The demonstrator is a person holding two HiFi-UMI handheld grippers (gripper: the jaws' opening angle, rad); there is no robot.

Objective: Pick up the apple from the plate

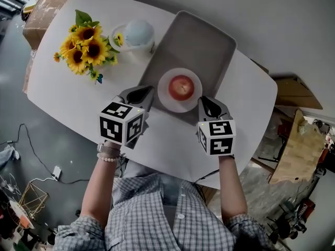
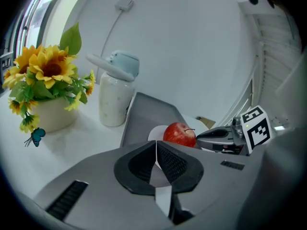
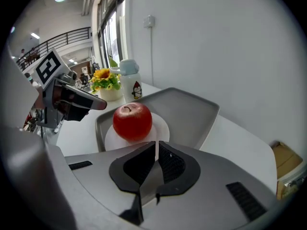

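A red apple [image 1: 181, 87] [image 2: 180, 133] [image 3: 132, 120] rests on a small white plate [image 1: 165, 99] [image 3: 111, 139], which sits at the near end of a grey tray [image 1: 201, 43] [image 3: 192, 113]. My left gripper [image 1: 139, 94] [image 2: 156, 153] hovers just left of the plate, its jaws shut with nothing between them. On the plate's right side, my right gripper [image 1: 209, 105] [image 3: 156, 155] is likewise shut and empty. Both stand a short way from the apple without touching it.
A pot of sunflowers [image 1: 84, 47] [image 2: 45, 87] and a white bottle with a pale blue cap [image 1: 137, 34] [image 2: 116, 90] stand on the white table [image 1: 73, 95] left of the tray. A cardboard box [image 1: 44, 9] sits beyond the table's far left corner.
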